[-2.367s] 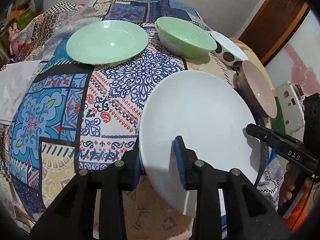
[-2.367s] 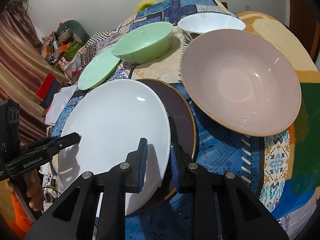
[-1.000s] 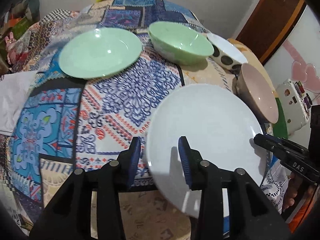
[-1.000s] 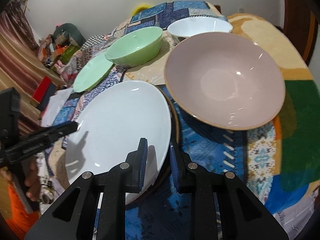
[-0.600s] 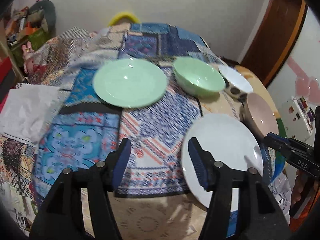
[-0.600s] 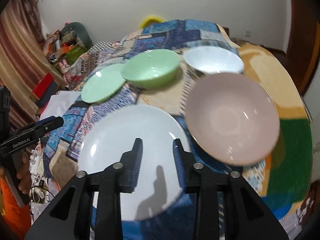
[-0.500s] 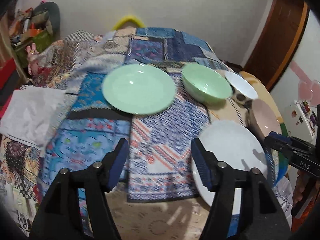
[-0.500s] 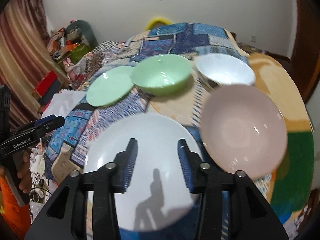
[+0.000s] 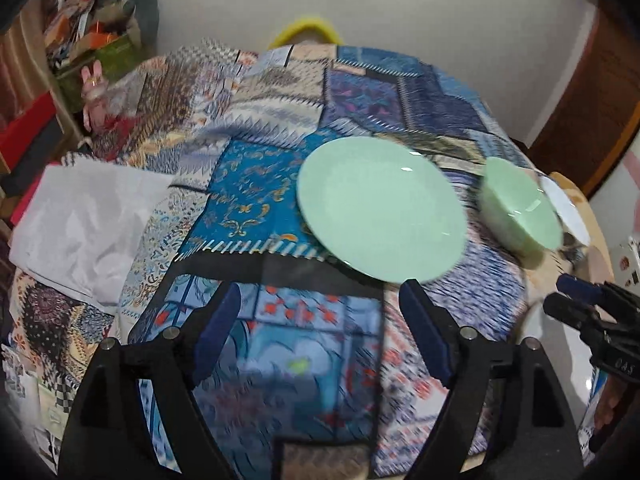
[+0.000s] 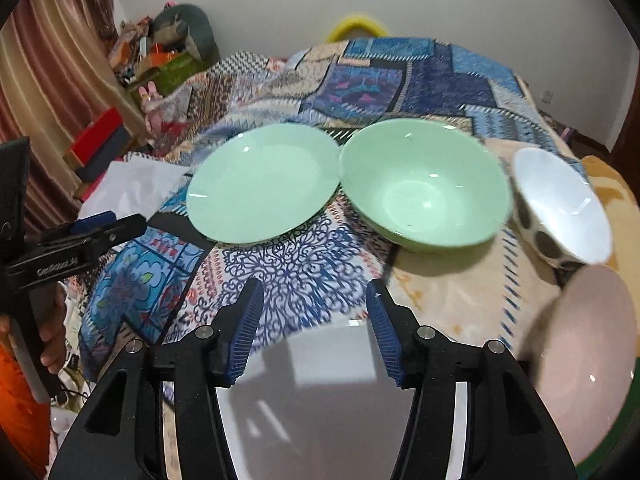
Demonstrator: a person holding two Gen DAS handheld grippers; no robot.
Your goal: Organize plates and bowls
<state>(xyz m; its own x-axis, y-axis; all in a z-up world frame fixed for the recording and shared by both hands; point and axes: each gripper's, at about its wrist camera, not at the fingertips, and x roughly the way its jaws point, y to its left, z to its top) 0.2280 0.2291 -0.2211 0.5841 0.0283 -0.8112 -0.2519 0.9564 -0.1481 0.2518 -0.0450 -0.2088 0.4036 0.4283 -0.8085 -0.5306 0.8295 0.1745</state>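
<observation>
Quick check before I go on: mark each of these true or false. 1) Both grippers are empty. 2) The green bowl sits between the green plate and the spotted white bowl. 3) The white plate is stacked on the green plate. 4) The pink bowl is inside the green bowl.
1) True: left gripper and right gripper stand open, nothing between them.
2) True: green bowl lies between green plate and spotted white bowl.
3) False: white plate lies apart, nearer the camera.
4) False: pink bowl sits separately on the cloth.
</observation>
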